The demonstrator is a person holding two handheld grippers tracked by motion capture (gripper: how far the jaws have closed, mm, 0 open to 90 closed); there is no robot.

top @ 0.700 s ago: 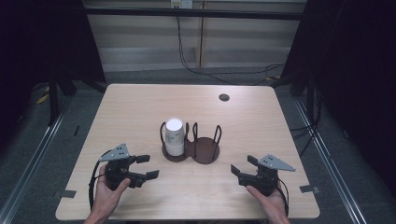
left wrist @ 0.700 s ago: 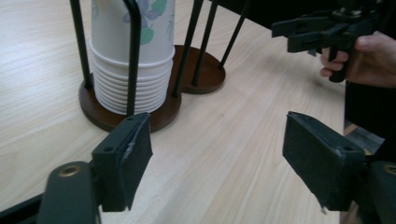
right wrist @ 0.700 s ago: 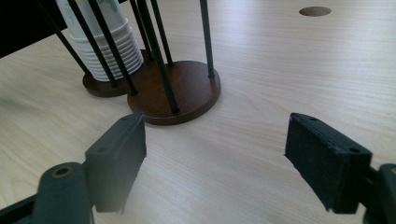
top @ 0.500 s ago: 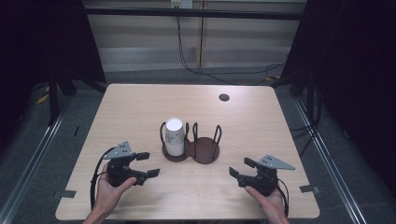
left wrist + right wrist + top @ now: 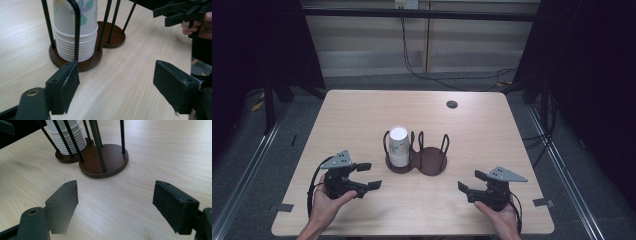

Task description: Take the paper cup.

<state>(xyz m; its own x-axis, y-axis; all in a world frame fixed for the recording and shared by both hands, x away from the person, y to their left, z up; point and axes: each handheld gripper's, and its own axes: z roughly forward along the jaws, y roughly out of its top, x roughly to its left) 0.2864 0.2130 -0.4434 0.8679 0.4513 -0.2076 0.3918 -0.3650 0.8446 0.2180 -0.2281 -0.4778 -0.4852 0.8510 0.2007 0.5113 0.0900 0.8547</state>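
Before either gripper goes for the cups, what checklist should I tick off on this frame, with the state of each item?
1. Left gripper open and holding nothing: ok, jaws wide apart.
2. Right gripper open and holding nothing: ok, jaws wide apart.
3. Stack of paper cups upright in the left bay of the cup holder: ok.
4. Right bay of the holder free: ok, bare wooden disc between the rods.
5. Table between grippers and holder unobstructed: ok; the small dark round thing lies far back.
6. Cups loose enough to separate: cannot tell.
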